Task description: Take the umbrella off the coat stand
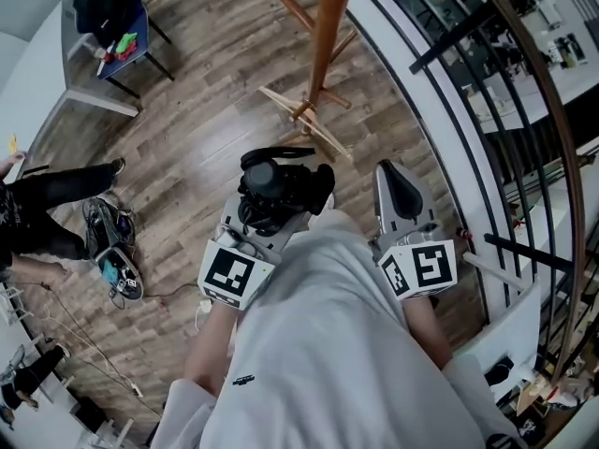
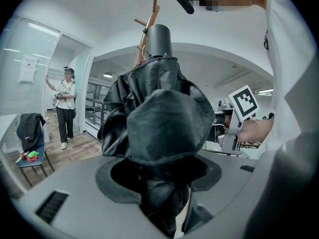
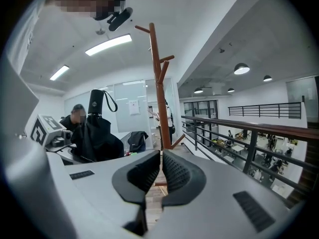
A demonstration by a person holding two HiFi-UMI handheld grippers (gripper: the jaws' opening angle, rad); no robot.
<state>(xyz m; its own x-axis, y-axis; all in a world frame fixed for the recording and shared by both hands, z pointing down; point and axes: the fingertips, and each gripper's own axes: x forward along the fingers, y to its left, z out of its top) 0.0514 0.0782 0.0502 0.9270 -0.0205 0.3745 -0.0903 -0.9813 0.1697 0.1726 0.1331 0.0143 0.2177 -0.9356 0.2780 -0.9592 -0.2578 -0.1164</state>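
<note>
A folded black umbrella (image 1: pixel 281 178) stands upright between the jaws of my left gripper (image 1: pixel 273 204), which is shut on its bunched fabric. In the left gripper view the umbrella (image 2: pixel 160 118) fills the middle and its handle points up; the left gripper (image 2: pixel 159 179) clamps its lower part. The umbrella hangs free of the wooden coat stand (image 1: pixel 323 50), which stands just ahead on the floor. My right gripper (image 1: pixel 399 183) is beside the left one, shut with nothing in it. Its own view shows the right gripper (image 3: pixel 161 159) with pads together, the umbrella (image 3: pixel 97 133) to the left and the coat stand (image 3: pixel 159 91) ahead.
A dark metal railing (image 1: pixel 449 110) curves along the right, with a drop to a lower floor behind it. A chair with a dark garment (image 1: pixel 117 21) stands far left. A person (image 1: pixel 47 209) sits at the left near a bag and cables (image 1: pixel 114 255). Another person (image 2: pixel 64 108) stands farther off.
</note>
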